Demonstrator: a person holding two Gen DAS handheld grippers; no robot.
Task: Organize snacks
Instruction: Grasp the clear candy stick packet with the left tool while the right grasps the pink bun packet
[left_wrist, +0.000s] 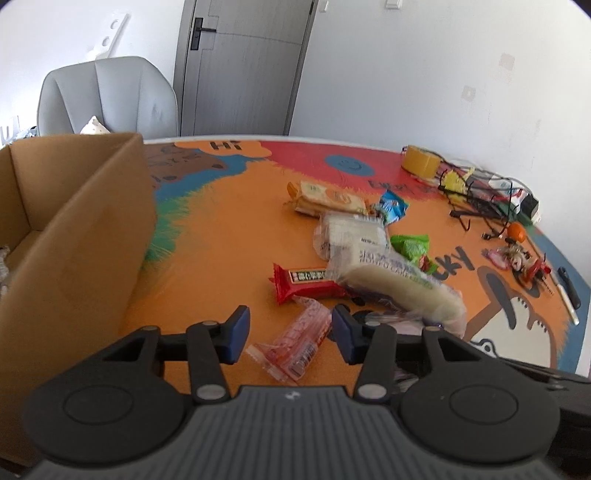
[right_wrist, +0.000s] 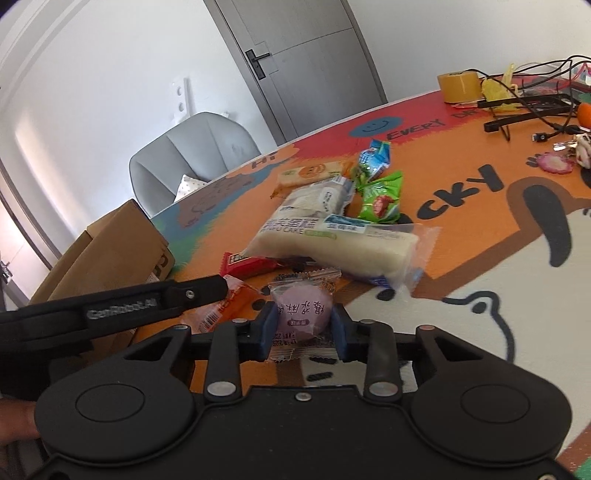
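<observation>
My left gripper (left_wrist: 290, 330) is open above a clear pink-orange snack packet (left_wrist: 291, 343) that lies on the mat between its pads. My right gripper (right_wrist: 303, 326) is shut on a round purple mochi packet (right_wrist: 303, 314), low over the mat. The snack pile holds a long white cake pack (left_wrist: 402, 286) (right_wrist: 332, 243), a red bar (left_wrist: 306, 282) (right_wrist: 251, 266), a second white cake pack (left_wrist: 351, 232) (right_wrist: 317, 197), an orange cracker pack (left_wrist: 325, 197) (right_wrist: 308, 173), a green packet (left_wrist: 410, 245) (right_wrist: 380, 199) and a blue packet (left_wrist: 393, 206) (right_wrist: 375, 157). A cardboard box (left_wrist: 74, 236) (right_wrist: 118, 251) stands open at the left.
The table carries a colourful cartoon mat (left_wrist: 229, 221). A yellow tape roll (left_wrist: 421, 160) (right_wrist: 458, 86), tangled cables and a black stand (left_wrist: 480, 199) (right_wrist: 524, 110), an orange fruit (left_wrist: 517, 232), keychains (left_wrist: 517, 258) and a pen (left_wrist: 567, 299) lie at the right. A grey chair (left_wrist: 107, 98) stands behind the box.
</observation>
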